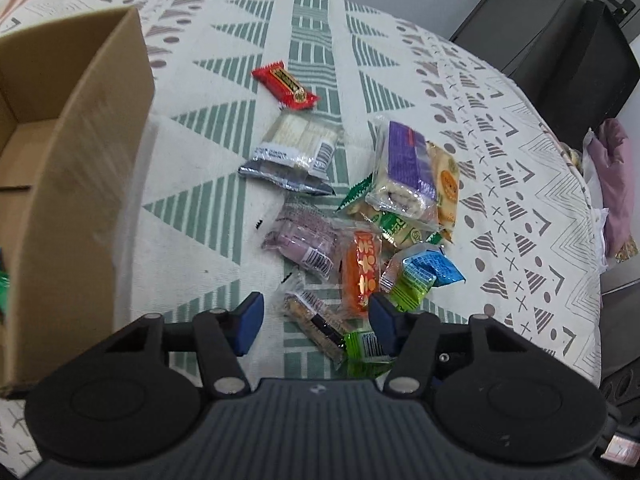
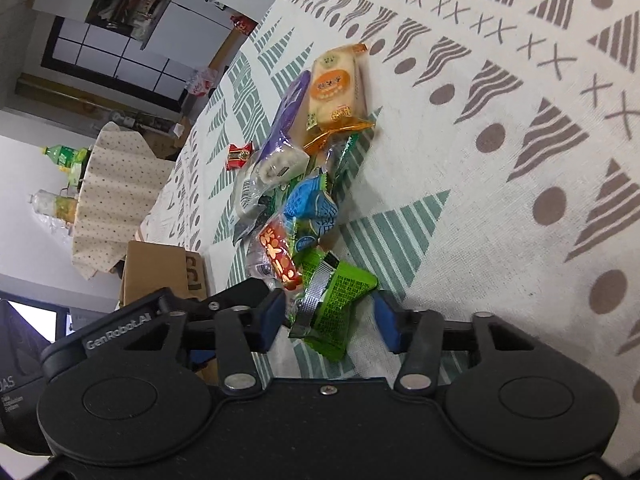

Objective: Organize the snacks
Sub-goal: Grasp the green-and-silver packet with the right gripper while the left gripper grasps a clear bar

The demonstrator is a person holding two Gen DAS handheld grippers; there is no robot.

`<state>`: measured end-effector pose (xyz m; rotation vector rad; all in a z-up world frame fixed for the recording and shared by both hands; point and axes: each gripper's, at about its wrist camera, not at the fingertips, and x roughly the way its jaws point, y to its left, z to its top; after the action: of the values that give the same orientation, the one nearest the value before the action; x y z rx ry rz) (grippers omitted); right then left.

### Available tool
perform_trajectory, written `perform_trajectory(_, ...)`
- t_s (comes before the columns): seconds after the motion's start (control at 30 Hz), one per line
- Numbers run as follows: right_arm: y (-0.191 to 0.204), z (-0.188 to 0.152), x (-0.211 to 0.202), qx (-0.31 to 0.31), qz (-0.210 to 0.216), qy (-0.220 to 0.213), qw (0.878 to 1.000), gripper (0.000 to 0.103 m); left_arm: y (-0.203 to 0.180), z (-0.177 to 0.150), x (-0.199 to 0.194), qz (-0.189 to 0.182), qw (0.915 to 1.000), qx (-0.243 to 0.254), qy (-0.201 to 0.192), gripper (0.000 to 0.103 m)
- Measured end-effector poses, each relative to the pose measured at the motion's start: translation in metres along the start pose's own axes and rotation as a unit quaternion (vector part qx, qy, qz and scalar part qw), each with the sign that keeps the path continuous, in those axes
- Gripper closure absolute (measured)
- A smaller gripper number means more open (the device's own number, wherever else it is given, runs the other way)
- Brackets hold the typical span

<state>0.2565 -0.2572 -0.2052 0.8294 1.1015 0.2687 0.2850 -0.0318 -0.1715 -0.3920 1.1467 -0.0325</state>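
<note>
A: Item one, the green packet (image 2: 340, 304). Location?

B: Lower centre of the right wrist frame, lying on the patterned tablecloth (image 2: 500, 208), between the spread fingers of the right gripper (image 2: 330, 322). Jaws released; neither pad visibly presses the wrapper.

A: Rest of the stock?

B: One loose pile at mid-frame: orange-red packet (image 1: 362, 270), blue packet (image 1: 430, 266), purple-labelled roll (image 1: 404, 160), pale wafer pack (image 1: 298, 142). A red bar (image 1: 285, 85) lies apart, toward the upper centre of the left wrist frame.

A: Receiving container?

B: Cardboard box (image 1: 76, 184), left edge of the left frame, open at the top, something green just showing at its lower left.

A: Left gripper (image 1: 316, 322)?

B: Also released, hovering over the near edge of the pile above a brown grain bar (image 1: 316, 318). Grasping nothing.

A: Risks?

B: The wrappers overlap and look slick. In my judgement, closing on the green packet could catch the orange-red one beside it, or pinch only the crimped foil end so it slips out. Both grippers crowd the same corner; they may collide.
</note>
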Motion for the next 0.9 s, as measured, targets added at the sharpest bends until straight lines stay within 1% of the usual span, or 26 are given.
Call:
perform_trajectory(0.03,-0.001,0.001,0.001,0.001,-0.001,0.001,1.0,0.068,0.0,0.0,0.003,0.001,1.0,-0.001,0.003,0.046)
perform_trajectory(0.07,-0.003,0.001,0.002,0.004,0.002,0.003,1.0,0.073,-0.001,0.0,0.006,0.003,1.0,-0.003,0.006,0.046)
perform_trajectory(0.1,-0.005,0.001,0.002,0.007,0.006,0.003,1.0,0.075,-0.001,0.0,0.01,0.004,0.9999,-0.005,0.009,0.046)
perform_trajectory(0.23,-0.005,0.002,-0.004,-0.006,0.001,-0.012,1.0,0.077,-0.003,-0.003,0.019,0.005,0.9997,-0.011,0.02,0.046)
perform_trajectory(0.33,-0.007,0.004,-0.007,-0.011,-0.007,-0.025,1.0,0.078,-0.007,-0.005,0.022,0.011,0.9998,-0.005,0.016,0.046)
perform_trajectory(0.47,-0.009,0.005,-0.009,-0.013,-0.013,-0.029,0.999,0.078,-0.012,-0.009,0.024,0.022,0.9997,0.005,0.009,0.047)
perform_trajectory(0.53,-0.009,0.004,-0.01,-0.017,-0.015,-0.029,0.999,0.078,-0.015,-0.012,0.023,0.031,0.9994,0.016,0.006,0.056)
perform_trajectory(0.57,-0.009,0.004,-0.01,-0.018,-0.016,-0.029,0.999,0.078,-0.016,-0.013,0.023,0.036,0.9991,0.02,0.007,0.066)
perform_trajectory(0.6,-0.007,0.005,-0.009,-0.019,-0.016,-0.03,0.999,0.078,-0.016,-0.013,0.023,0.042,0.9989,0.022,0.006,0.073)
perform_trajectory(0.67,-0.006,0.004,-0.01,-0.025,-0.017,-0.032,0.999,0.078,-0.013,-0.013,0.021,0.039,0.999,0.02,0.008,0.087)
perform_trajectory(0.73,-0.004,0.003,-0.013,-0.03,-0.017,-0.035,0.999,0.078,-0.011,-0.013,0.017,0.032,0.9993,0.017,0.007,0.087)
perform_trajectory(0.9,0.002,0.0,-0.02,-0.039,-0.011,-0.046,0.998,0.079,-0.01,-0.014,-0.001,0.021,0.9994,0.025,-0.009,0.087)
